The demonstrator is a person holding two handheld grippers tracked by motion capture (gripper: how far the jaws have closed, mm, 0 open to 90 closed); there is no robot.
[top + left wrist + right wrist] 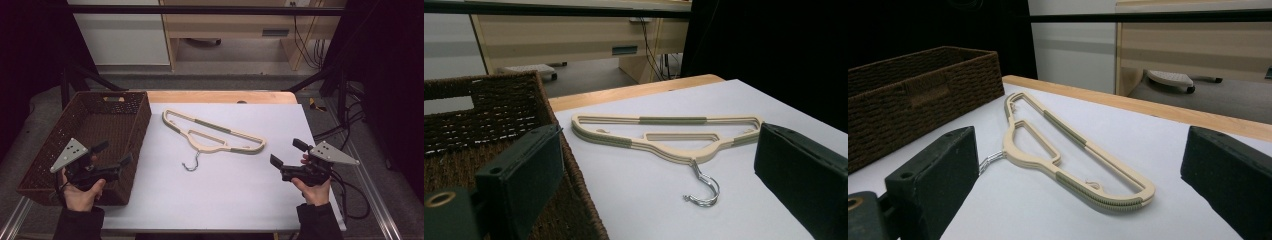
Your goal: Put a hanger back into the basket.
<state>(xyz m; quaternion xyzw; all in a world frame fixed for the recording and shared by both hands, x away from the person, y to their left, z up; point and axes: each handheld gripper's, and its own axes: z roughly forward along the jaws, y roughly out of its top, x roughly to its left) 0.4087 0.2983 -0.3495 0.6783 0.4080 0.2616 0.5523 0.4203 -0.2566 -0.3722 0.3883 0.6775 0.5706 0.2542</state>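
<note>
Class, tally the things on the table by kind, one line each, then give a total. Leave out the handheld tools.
Beige hangers, stacked flat on the white sheet: cannot tell how many, at least 2
Brown woven basket: 1
Total: at least 3

The gripper (1080, 185) stands wide open at the bottom corners; between its jaws a beige hanger (1068, 150) lies on the white bench (1158, 145), wicker basket (913, 95) upper left.
</note>
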